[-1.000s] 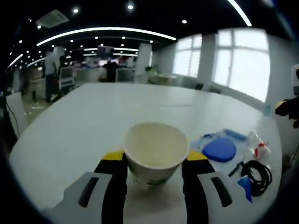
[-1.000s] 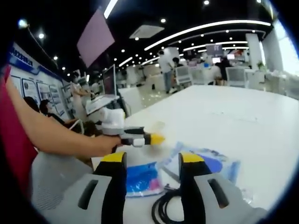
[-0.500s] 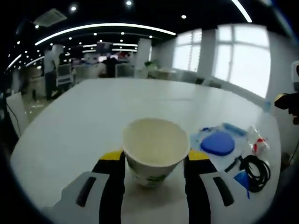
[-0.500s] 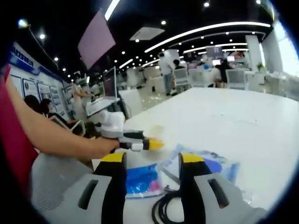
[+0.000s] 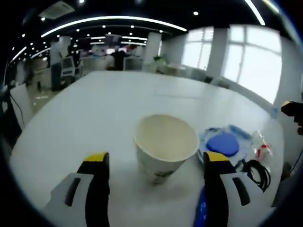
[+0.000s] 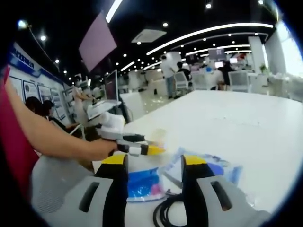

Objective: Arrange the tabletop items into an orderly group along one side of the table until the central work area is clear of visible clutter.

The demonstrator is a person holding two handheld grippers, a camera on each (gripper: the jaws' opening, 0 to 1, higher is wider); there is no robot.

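Between the widely parted jaws of the left gripper (image 5: 154, 172), in the left gripper view, a paper cup (image 5: 165, 147) stands upright on the white table (image 5: 94, 109), free of both jaws with clear gaps on either side, so that gripper grasps nothing. The cup is a thin-walled tapering cone, cream inside, with a faint green print low on its wall; light and narrow at the base, it looks easy to tip, and my worry is that a jaw swung sideways on withdrawal would clip the rim and knock it over into the things beside it. To the cup's right lie a smooth blue rounded pad (image 5: 221, 144) on crinkly clear plastic packaging (image 5: 236, 133), and a coil of black cable (image 5: 257, 170); the slick film could slide or catch if nudged, and the springy cable could uncoil and spread back towards the middle. In the right gripper view the right gripper (image 6: 154, 168) hovers over a glossy blue packet (image 6: 143, 182) and the cable, its jaws moderately apart with nothing between them. The left gripper comes into that view from the left, yellow-tipped, in the person's hand (image 6: 97, 149). Its cup is barely discernible there
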